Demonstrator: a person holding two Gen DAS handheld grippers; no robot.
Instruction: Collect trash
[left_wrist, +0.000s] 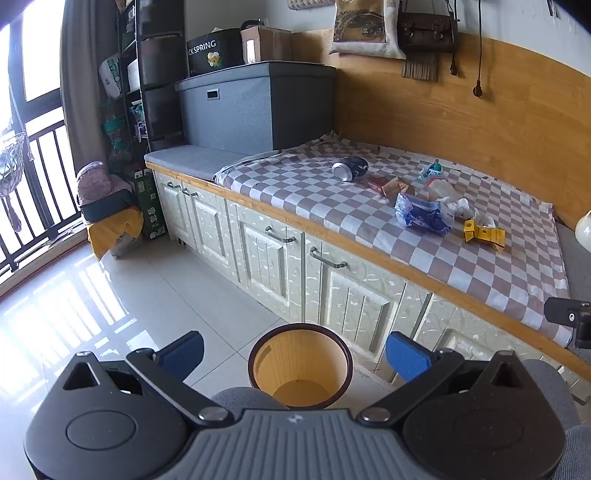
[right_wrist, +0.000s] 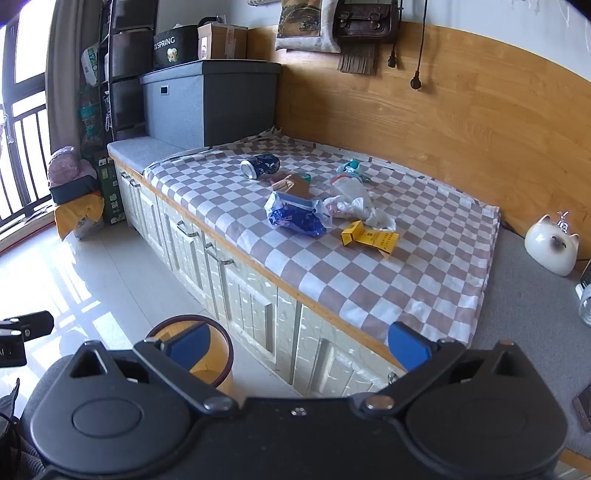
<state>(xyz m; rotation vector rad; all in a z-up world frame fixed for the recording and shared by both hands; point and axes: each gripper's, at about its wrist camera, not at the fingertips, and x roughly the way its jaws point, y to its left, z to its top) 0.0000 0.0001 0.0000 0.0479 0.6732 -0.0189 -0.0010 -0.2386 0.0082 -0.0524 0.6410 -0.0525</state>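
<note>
Both grippers, left gripper and right gripper, stand spread wide and empty; trash, including a can, lies on the checked cloth, wastebasket below.

Both grippers wide open, tilted down, holding nothing.

The left gripper has its two blue pads spread far apart, with nothing between them, and it points forward and downward. The right gripper stands the same way: blue pads at full spread, jaws empty, aimed forward and down. In the right wrist view a black part of the left gripper shows at the left edge; in the left wrist view a black part of the right gripper shows at the right edge.
</note>
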